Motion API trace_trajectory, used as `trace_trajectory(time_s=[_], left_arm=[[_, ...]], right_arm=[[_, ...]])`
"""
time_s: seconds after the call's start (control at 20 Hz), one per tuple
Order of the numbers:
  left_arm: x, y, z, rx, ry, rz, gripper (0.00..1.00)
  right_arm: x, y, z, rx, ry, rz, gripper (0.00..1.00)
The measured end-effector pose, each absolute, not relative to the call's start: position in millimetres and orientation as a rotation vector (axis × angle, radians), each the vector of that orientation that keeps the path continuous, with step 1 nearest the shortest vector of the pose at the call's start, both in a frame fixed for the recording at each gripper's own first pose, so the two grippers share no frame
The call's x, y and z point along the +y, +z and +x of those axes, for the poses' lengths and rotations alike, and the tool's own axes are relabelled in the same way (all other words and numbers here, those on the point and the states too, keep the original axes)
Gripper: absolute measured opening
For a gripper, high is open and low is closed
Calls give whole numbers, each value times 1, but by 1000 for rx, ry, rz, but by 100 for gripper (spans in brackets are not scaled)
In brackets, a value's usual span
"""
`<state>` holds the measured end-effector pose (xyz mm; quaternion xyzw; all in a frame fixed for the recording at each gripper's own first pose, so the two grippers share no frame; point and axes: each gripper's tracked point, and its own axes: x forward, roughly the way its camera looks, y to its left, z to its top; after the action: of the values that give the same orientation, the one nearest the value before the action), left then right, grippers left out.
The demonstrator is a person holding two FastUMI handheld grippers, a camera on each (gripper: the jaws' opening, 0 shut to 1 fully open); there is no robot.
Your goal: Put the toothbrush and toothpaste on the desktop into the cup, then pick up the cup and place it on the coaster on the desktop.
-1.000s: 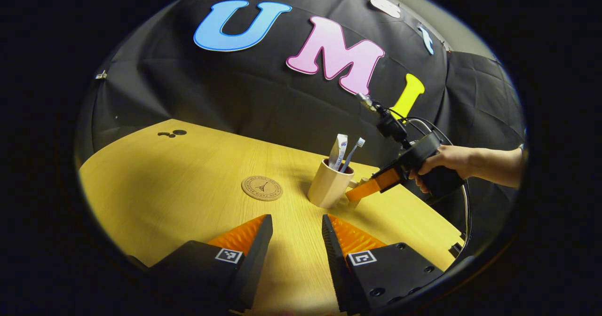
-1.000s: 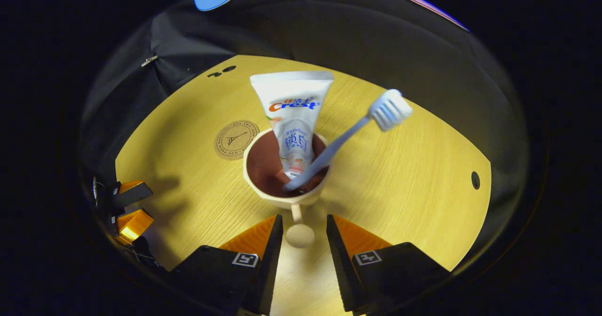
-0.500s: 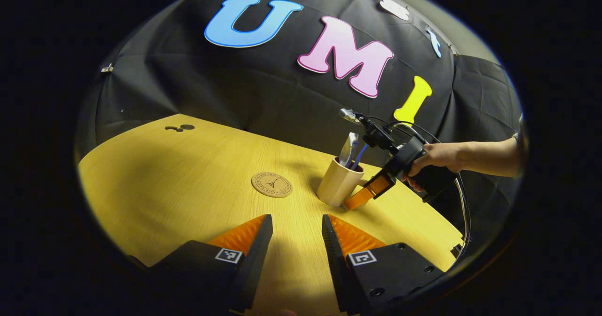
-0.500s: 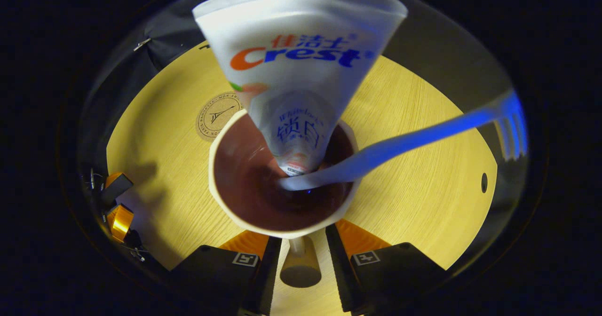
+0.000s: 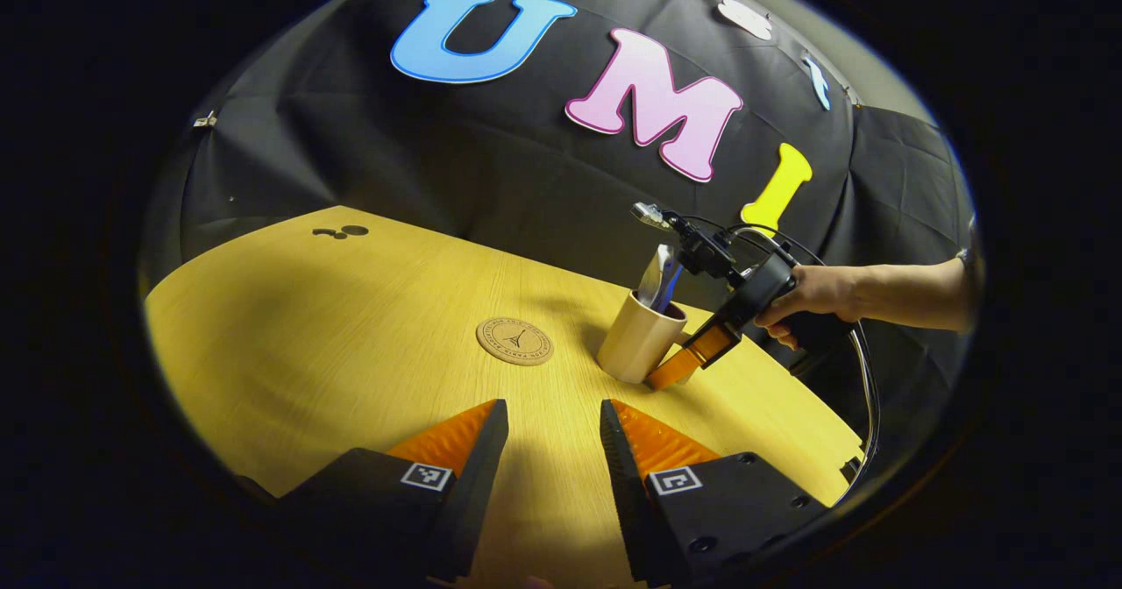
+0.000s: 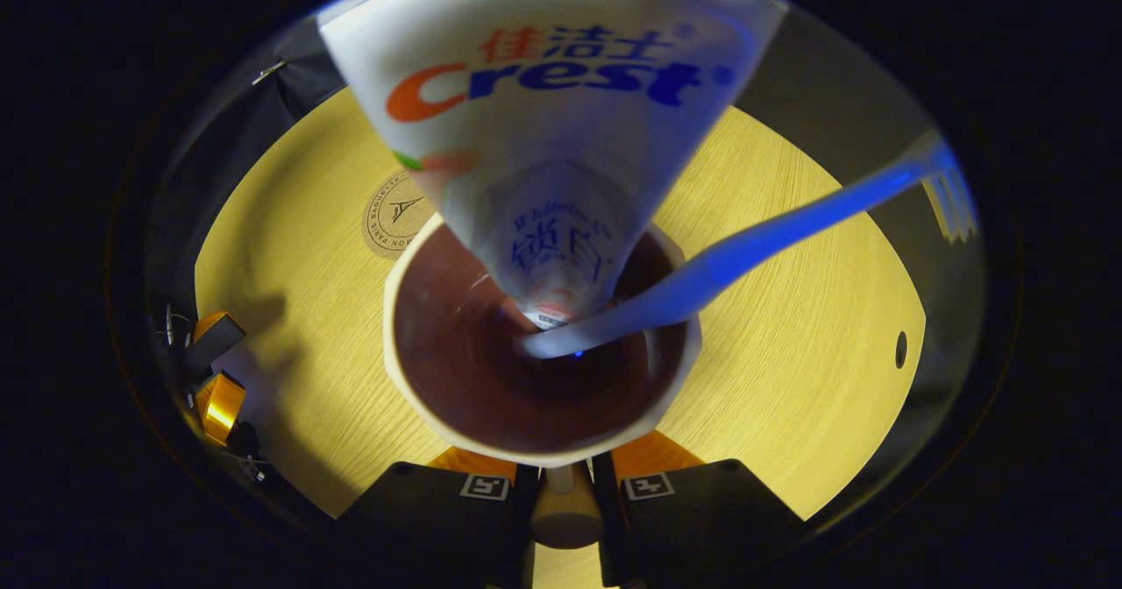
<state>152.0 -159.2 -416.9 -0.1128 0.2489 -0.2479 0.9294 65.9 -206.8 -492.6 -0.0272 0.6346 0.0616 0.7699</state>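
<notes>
Wooden bench point(image 5: 307, 335) lies under the left hand-held gripper point(image 5: 548, 436), which hangs open and empty. Ahead to its right, the right hand-held gripper point(image 6: 561, 484) pinches the cup's handle point(image 6: 561, 510); the cup point(image 6: 526, 379) holds toothpaste point(image 6: 543, 133) and toothbrush point(image 6: 745, 247), the coaster point(image 5: 514, 341) just left of it.

The table point(image 5: 333, 326) has a pale wood-grain top with a smooth, faintly shiny finish. On it lies a round coaster point(image 5: 514, 341) that looks like matt cork with a printed mark. Beside the coaster stands a cup point(image 6: 535, 370), smooth and matt cream outside, glossy dark brown inside. In the cup, the toothpaste point(image 6: 548, 124) tube is soft, slick plastic; the toothbrush point(image 6: 745, 247) is smooth plastic.
</notes>
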Motion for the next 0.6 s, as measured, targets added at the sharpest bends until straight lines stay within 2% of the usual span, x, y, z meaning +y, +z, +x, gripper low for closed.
trace_trajectory(time_s=[0.05,0.1,0.15,0.45,0.5,0.55,0.6], left_arm=[[-159,-415,152,508,-510,-232,67],[-158,-416,151,506,-510,-233,67],[-157,-414,150,506,-511,-236,67],[-145,-411,151,498,-500,-239,67],[-142,-412,150,495,-497,-236,67],[-137,-411,150,493,-491,-232,67],[-132,-411,150,491,-486,-230,67]], right_arm=[[-205,-491,67,1375,133,-58,33],[-203,-488,70,1365,133,-53,37],[-198,-484,73,1352,135,-46,32],[-153,-475,102,1312,198,-40,32],[-145,-476,108,1311,212,-46,27],[-136,-477,112,1313,225,-48,32],[-129,-477,117,1312,235,-52,33]])
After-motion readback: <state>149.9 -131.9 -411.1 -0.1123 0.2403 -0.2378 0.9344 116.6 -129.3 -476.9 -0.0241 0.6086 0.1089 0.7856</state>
